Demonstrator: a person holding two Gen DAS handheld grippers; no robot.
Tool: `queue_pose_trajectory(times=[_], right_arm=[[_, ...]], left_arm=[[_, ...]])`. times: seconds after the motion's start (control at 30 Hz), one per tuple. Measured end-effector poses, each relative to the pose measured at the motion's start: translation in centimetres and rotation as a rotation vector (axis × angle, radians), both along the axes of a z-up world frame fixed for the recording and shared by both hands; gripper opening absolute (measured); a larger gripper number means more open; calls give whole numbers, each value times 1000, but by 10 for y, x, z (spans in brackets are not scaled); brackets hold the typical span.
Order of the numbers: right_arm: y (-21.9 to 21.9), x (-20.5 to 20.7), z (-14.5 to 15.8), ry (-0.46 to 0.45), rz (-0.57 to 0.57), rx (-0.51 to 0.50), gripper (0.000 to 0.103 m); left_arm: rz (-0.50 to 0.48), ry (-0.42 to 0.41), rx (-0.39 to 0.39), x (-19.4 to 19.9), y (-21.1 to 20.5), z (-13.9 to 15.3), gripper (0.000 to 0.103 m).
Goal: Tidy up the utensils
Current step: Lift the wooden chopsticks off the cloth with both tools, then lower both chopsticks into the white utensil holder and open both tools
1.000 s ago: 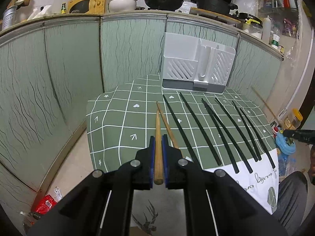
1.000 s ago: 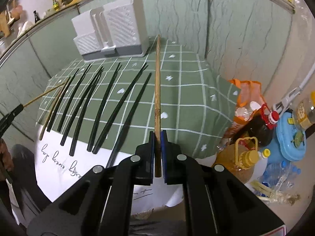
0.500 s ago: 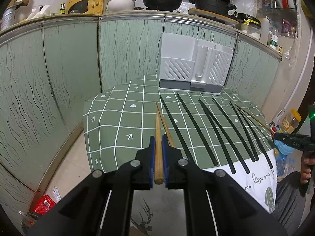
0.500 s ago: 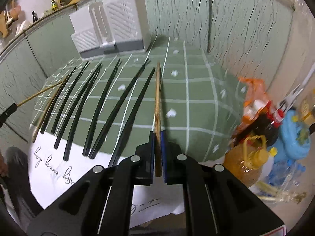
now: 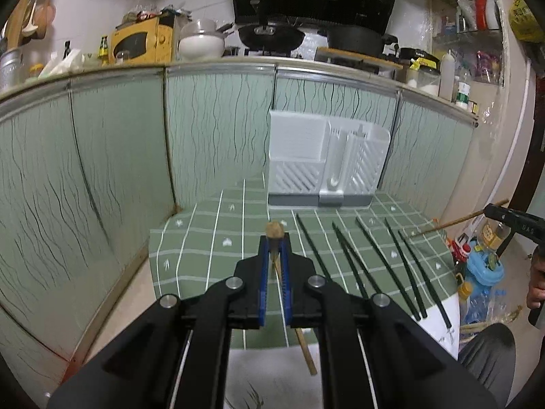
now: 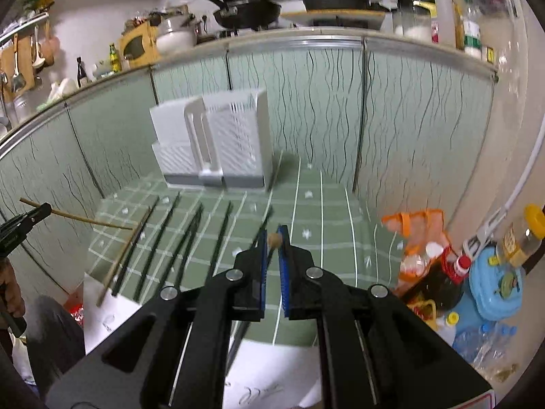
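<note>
Both closed: left gripper [image 5: 274,238] clamps a wooden chopstick [image 5: 274,230], right gripper [image 6: 273,238] clamps another wooden chopstick [image 6: 274,239], above the black chopsticks [image 5: 381,259].

Black tongs [image 5: 274,238] with blue pads and silver screws.

Black chopsticks [image 5: 385,255] lie fanned on the table before an upright white holder [image 5: 323,160].

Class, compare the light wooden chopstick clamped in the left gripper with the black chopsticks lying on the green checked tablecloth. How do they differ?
The light wooden chopstick is pale tan; the black chopsticks are dark. The wooden one is lifted, clamped in the left gripper; the black ones lie flat on the green checked tablecloth, ungripped. Both are long, slim sticks.
</note>
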State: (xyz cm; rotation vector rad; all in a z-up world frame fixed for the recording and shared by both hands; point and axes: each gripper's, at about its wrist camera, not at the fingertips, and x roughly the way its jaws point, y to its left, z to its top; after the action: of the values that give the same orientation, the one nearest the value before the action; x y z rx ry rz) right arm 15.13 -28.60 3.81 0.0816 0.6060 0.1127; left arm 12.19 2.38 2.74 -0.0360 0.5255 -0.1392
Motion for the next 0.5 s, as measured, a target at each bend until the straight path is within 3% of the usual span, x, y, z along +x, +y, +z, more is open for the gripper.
queue_pose_trajectory(times=[0.3, 0.5], right_arm=[[-6, 21, 37, -63, -12, 10, 6], [-1, 34, 64, -96, 18, 11, 6]], left_arm=[[-16, -69, 14, 22, 0, 44, 6], [-77, -68, 30, 44, -14, 73, 6]])
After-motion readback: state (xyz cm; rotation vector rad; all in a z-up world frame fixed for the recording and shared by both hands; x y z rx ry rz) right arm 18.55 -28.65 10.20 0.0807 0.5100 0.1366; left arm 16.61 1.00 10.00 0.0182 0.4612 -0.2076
